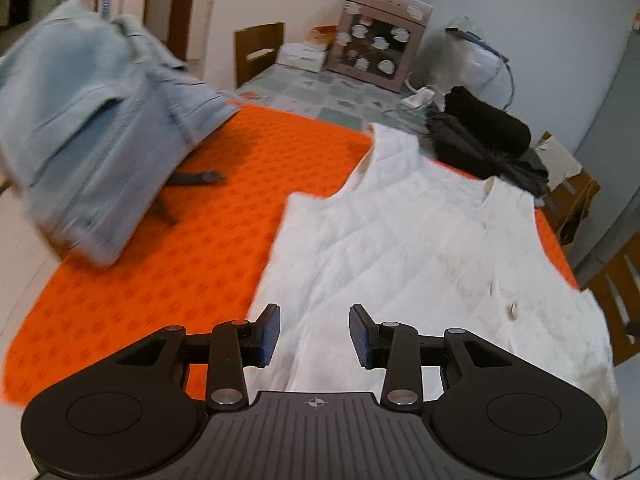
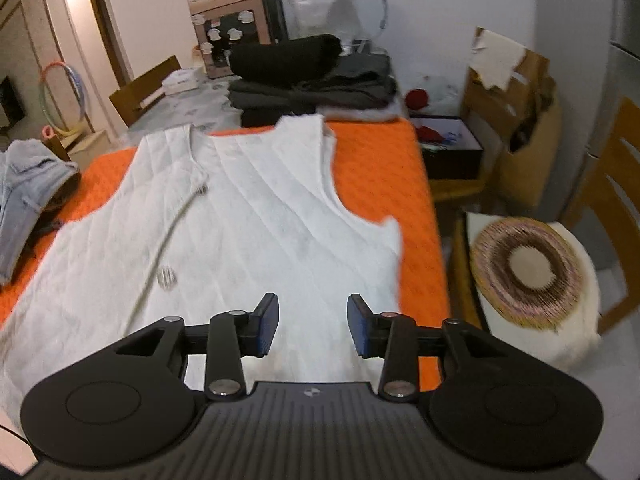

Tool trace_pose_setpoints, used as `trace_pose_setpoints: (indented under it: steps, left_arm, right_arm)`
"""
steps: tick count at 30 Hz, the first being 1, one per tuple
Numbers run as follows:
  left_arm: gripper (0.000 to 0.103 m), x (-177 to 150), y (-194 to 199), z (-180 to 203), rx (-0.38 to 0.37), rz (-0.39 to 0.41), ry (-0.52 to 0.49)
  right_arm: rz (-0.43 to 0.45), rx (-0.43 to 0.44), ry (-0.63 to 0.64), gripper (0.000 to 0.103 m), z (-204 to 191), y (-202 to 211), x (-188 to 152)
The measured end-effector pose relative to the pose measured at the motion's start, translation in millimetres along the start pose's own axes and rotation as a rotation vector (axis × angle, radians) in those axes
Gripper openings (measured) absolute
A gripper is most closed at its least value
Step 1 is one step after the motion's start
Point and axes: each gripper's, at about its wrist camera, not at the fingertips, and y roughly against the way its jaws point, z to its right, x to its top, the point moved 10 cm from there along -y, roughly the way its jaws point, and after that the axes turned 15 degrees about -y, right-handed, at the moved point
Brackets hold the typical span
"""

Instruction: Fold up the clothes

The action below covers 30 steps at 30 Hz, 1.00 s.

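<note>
White quilted vest (image 1: pixel 404 240), sleeveless, diamond-stitched, buttoned front, lies spread flat just ahead of both tongs on an orange patterned cloth (image 1: pixel 224 220) covering the table. Left tongs (image 1: pixel 314 336): blue ribbed pads apart, holding nothing, poised over the vest's hem near its left edge. Right tongs (image 2: pixel 313 326): pads likewise apart and empty, over the hem near its right edge. Light-blue denim garment (image 1: pixel 92 128), bunched and blurred, sits well left of the left tongs. Dark folded clothes (image 2: pixel 312 80) stacked beyond the vest's shoulders.
</note>
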Motion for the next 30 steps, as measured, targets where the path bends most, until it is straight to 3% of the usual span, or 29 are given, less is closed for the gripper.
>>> trace_pose_setpoints:
  steps: [7,14,17,21,25,30]
  left_arm:
    - [0.045,86.5,-63.6,-10.0,-0.156,0.084,0.037]
    - [0.046,156.8,-132.2,-11.9,-0.218,0.099,0.039]
    - [0.049,179.7,-165.9,-7.9,-0.271,0.091,0.094]
    - [0.050,197.0,-216.6,-9.2,-0.279,0.056,0.150]
    - [0.051,199.1,-265.0,-11.9,-0.300,0.006,0.229]
    - [0.051,196.2,-308.1,-14.5,-0.330,-0.050,0.363]
  right_arm:
    - [-0.010,0.034,-0.041,0.043,-32.7,-64.0,75.8]
    - [-0.026,0.072,-0.119,0.048,-39.8,-121.1,139.3]
    - [-0.039,0.096,-0.145,0.052,-38.9,-145.4,161.5]
    - [-0.060,0.131,-0.185,0.059,-31.2,-184.0,186.1]
    - [-0.097,0.187,-0.265,0.060,-17.4,-228.2,203.3]
    - [-0.198,0.271,-0.386,0.060,-5.7,-277.9,199.9]
